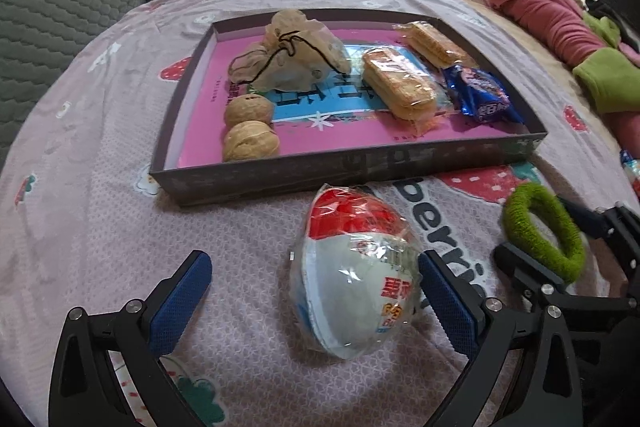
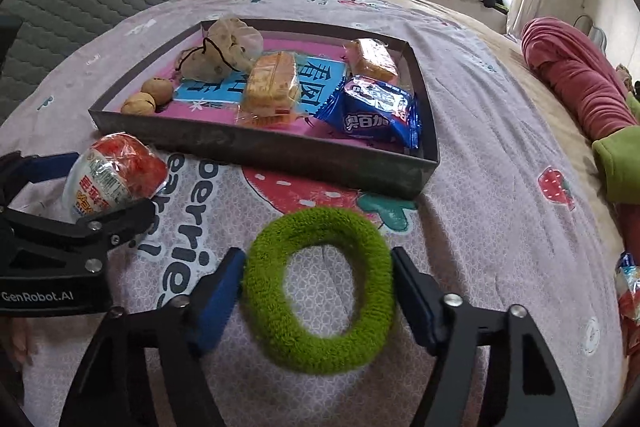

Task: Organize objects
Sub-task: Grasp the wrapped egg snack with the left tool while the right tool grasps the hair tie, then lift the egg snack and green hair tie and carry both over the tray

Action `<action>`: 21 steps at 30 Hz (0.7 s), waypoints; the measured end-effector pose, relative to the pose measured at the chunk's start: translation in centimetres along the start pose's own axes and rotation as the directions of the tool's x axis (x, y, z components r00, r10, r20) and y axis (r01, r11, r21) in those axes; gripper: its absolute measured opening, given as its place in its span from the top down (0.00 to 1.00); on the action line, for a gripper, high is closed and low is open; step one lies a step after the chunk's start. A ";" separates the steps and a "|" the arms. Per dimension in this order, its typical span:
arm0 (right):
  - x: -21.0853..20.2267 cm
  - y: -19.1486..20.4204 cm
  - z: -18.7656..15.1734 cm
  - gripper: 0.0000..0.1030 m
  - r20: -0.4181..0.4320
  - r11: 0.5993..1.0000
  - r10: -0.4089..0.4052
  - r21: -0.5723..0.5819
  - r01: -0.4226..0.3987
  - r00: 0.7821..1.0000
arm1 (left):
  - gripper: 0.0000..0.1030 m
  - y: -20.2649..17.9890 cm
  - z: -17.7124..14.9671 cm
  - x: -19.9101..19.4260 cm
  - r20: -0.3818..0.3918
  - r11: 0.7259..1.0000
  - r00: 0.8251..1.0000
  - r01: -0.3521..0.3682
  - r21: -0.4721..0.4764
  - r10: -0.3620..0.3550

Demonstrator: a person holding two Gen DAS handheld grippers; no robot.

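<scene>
Right wrist view looks straight down its fingers at the green hair ring (image 2: 318, 291), which lies flat on the strawberry-print bedspread (image 2: 500, 195) directly between the two blue pads of the right gripper (image 2: 318, 297); the ring's longer axis runs roughly away from the camera and a little to one side, so the pads meet it across its shorter width. Both pads appear to touch the fuzzy outer rim, the left pad blurred, and the ring is not visibly squeezed, so whether this counts as a firm grip cannot be told; the jaws stand about half wide, set to the ring's width. The grey box tray (image 2: 280, 151) lies just beyond the ring, further along the line the gripper points, already holding two walnuts, wrapped biscuits, a blue snack packet and a cloth pouch. In the left wrist view the left gripper (image 1: 316, 291) stands wide, with the wrapped egg-shaped snack (image 1: 352, 279) on the bedspread between its fingers: the right-hand pad sits against or just beside the wrapper, the left-hand pad is well apart. The snack's long axis points toward the tray's near wall (image 1: 320, 167), which is close ahead. Each hand is therefore nearest to its own item, and the likely move for both is lift and carry forward over that wall
</scene>
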State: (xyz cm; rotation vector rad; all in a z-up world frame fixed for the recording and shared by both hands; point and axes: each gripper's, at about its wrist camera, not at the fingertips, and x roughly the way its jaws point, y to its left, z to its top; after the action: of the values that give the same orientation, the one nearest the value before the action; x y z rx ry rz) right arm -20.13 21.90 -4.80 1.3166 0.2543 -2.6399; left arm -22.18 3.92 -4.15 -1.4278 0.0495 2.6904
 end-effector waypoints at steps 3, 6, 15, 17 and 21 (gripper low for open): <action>-0.2 -0.4 -0.1 0.48 0.015 0.999 0.024 0.031 -0.025 1.000 | 0.32 -0.2 -0.2 0.0 0.001 0.999 1.000 0.031 0.008 -0.031; -0.6 -0.6 -0.2 0.62 0.030 0.999 0.025 0.044 -0.027 0.999 | 0.50 -0.6 -0.5 0.1 0.001 0.999 0.999 0.048 0.024 -0.048; -1.6 -1.6 -0.2 0.72 0.063 0.989 0.105 0.097 -0.111 0.992 | 0.51 -0.4 -0.6 -0.7 0.025 0.998 0.998 0.062 0.021 -0.063; -2.1 -1.5 -0.1 0.73 0.074 0.986 0.125 0.105 -0.132 0.989 | 0.50 -0.5 -0.5 -1.2 0.031 0.998 0.998 0.061 0.024 -0.062; -3.3 -1.0 0.2 0.73 0.096 0.985 0.133 0.095 -0.143 0.986 | 0.50 -0.6 -0.3 -2.5 0.050 0.998 0.997 0.055 0.027 -0.056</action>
State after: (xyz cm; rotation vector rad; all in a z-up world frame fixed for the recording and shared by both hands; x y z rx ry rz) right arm -18.56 23.11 -1.94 1.1937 0.0156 -2.6159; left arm -20.53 4.31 -2.25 -1.3327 0.0394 2.6698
